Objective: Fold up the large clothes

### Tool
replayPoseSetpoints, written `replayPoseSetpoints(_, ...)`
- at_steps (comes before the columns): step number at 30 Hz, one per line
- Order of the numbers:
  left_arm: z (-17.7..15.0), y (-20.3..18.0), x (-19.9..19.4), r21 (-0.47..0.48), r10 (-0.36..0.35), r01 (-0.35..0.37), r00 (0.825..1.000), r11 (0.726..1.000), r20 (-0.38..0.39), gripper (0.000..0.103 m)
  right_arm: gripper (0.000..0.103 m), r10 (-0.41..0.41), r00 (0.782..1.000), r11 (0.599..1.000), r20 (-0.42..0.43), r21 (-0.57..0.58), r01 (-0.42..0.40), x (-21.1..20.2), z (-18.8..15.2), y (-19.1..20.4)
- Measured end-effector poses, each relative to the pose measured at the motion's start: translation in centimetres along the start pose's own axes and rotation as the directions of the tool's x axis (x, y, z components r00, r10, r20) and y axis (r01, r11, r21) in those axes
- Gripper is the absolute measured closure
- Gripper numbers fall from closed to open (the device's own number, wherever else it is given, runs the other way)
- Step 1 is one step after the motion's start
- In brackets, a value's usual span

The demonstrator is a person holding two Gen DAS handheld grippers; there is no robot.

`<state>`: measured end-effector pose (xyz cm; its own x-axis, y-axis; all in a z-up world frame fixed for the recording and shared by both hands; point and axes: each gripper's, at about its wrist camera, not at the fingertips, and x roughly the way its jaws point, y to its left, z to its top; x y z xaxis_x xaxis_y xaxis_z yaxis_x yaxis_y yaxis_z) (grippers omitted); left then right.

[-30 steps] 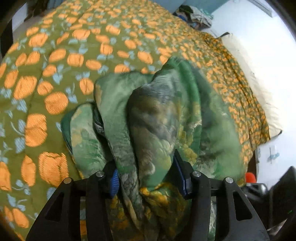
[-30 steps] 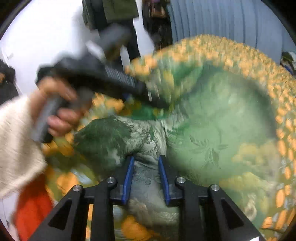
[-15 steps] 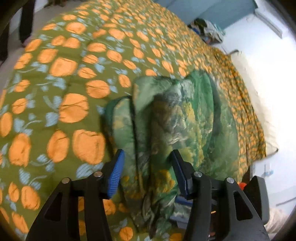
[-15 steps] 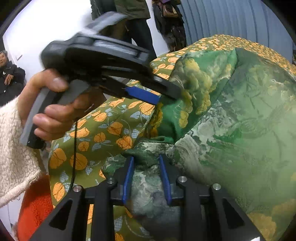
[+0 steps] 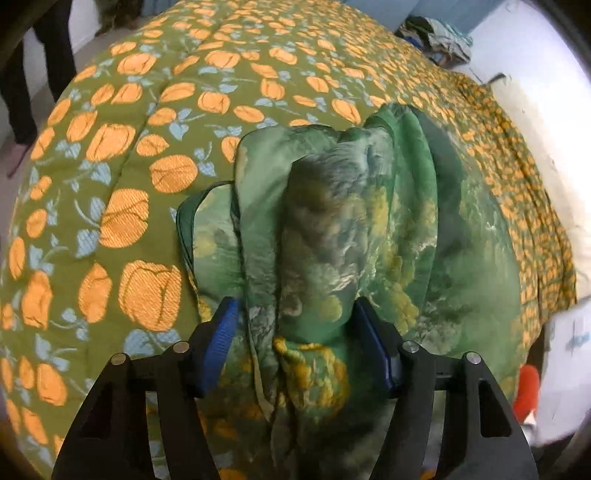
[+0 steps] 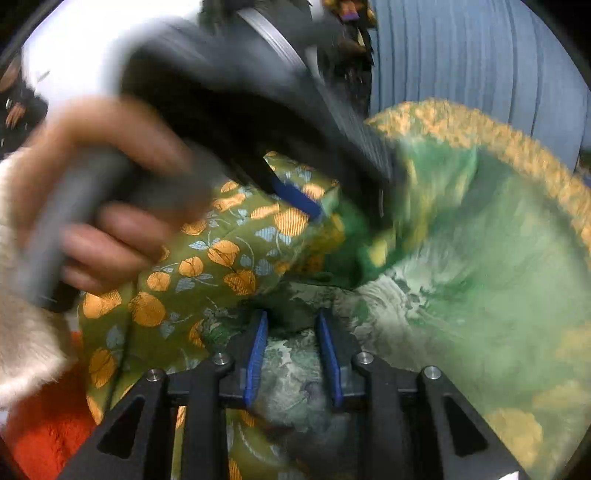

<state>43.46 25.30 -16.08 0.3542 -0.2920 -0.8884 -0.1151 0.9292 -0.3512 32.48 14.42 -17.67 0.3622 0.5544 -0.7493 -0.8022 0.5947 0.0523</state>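
Observation:
A large green patterned garment [image 5: 332, 229] lies bunched on the bed. In the left wrist view a thick fold of it sits between the blue pads of my left gripper [image 5: 299, 343], whose jaws stand wide around the cloth. In the right wrist view my right gripper [image 6: 291, 343] is shut on a fold of the same garment [image 6: 480, 280] near the bed's edge. The left gripper [image 6: 295, 195] shows blurred above it, held by a hand [image 6: 110, 206], with cloth at its blue pad.
The bed is covered by an olive quilt with orange flowers [image 5: 147, 147]. A pile of clothes [image 5: 436, 33] lies at its far end. A white wall [image 5: 546, 110] runs along the right. An orange item [image 6: 44, 435] sits low on the left. A blue curtain [image 6: 480, 66] hangs behind.
My left gripper has moved closer over the garment and now has a thicker fold between its wide jaws. The right gripper keeps its hold on the cloth.

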Motion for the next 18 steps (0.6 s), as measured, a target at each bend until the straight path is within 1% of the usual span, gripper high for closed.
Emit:
replayPoseSetpoints(2, 0.0, 0.2, 0.0, -0.007, -0.002, 0.002, 1.0, 1.0, 0.004, 0.038, 0.069, 0.031, 1.0, 0.999, -0.001, 0.037, -0.031, -3.3, 0.6, -1.4)
replayPoseSetpoints(3, 0.1, 0.3, 0.2, -0.01, -0.01, 0.01, 1.0, 1.0, -0.001, 0.038, 0.069, 0.01, 1.0, 0.998, 0.004, 0.056, -0.01, -4.5, 0.8, -2.5)
replayPoseSetpoints(5, 0.1, 0.9, 0.2, -0.02, -0.027, 0.027, 1.0, 0.999, -0.01, 0.038, 0.069, -0.076, 0.997, 0.992, -0.008, 0.105, 0.077, -6.1, 1.7, -5.9)
replayPoseSetpoints(8, 0.1, 1.4, 0.3, -0.035, -0.047, 0.046, 0.999, 0.998, -0.021, 0.038, 0.068, -0.204, 0.977, 0.954, -0.062, 0.212, 0.212, -6.6, 3.4, -12.6)
replayPoseSetpoints(9, 0.1, 1.5, 0.3, -0.038, -0.048, 0.047, 0.999, 0.998, -0.023, 0.038, 0.066, -0.208, 0.972, 0.943, -0.105, 0.244, 0.228, -5.8, 3.6, -14.7)
replayPoseSetpoints(10, -0.1, 1.5, 0.4, -0.041, -0.048, 0.046, 0.999, 0.998, -0.025, 0.037, 0.066, -0.16, 0.968, 0.936, -0.195, 0.281, 0.211, -3.7, 3.5, -16.8)
replayPoseSetpoints(11, -0.6, 1.4, 0.3, -0.042, -0.043, 0.042, 0.999, 0.998, -0.027, 0.037, 0.066, -0.101, 0.961, 0.932, -0.257, 0.314, 0.182, -1.7, 2.9, -18.0)
replayPoseSetpoints(12, -0.5, 1.3, 0.6, -0.047, -0.046, 0.045, 0.998, 0.998, -0.034, 0.037, 0.066, -0.088, 0.952, 0.929, -0.292, 0.32, 0.184, -0.2, 2.3, -18.4)
replayPoseSetpoints(13, -0.5, 1.3, 0.7, -0.049, -0.045, 0.043, 0.998, 0.998, -0.036, 0.037, 0.066, -0.1, 0.944, 0.932, -0.314, 0.302, 0.199, 0.8, 1.8, -18.4)
replayPoseSetpoints(14, -0.5, 1.3, 0.6, -0.044, -0.036, 0.034, 0.999, 0.998, -0.037, 0.037, 0.066, -0.129, 0.941, 0.938, -0.313, 0.27, 0.218, 1.2, 1.6, -17.9)
replayPoseSetpoints(16, -0.6, 1.1, 0.1, -0.036, -0.038, 0.037, 0.999, 0.999, -0.032, 0.037, 0.066, -0.186, 0.946, 0.943, -0.267, 0.221, 0.248, -0.7, 2.1, -16.4)
replayPoseSetpoints(17, -0.5, 0.9, 0.0, -0.034, -0.041, 0.04, 0.999, 0.999, -0.028, 0.037, 0.066, -0.2, 0.951, 0.945, -0.237, 0.212, 0.251, -2.1, 2.5, -15.7)
replayPoseSetpoints(18, -0.6, 1.0, -0.2, -0.039, -0.048, 0.047, 0.999, 0.998, -0.025, 0.037, 0.066, -0.197, 0.96, 0.947, -0.199, 0.215, 0.239, -4.1, 2.7, -14.8)
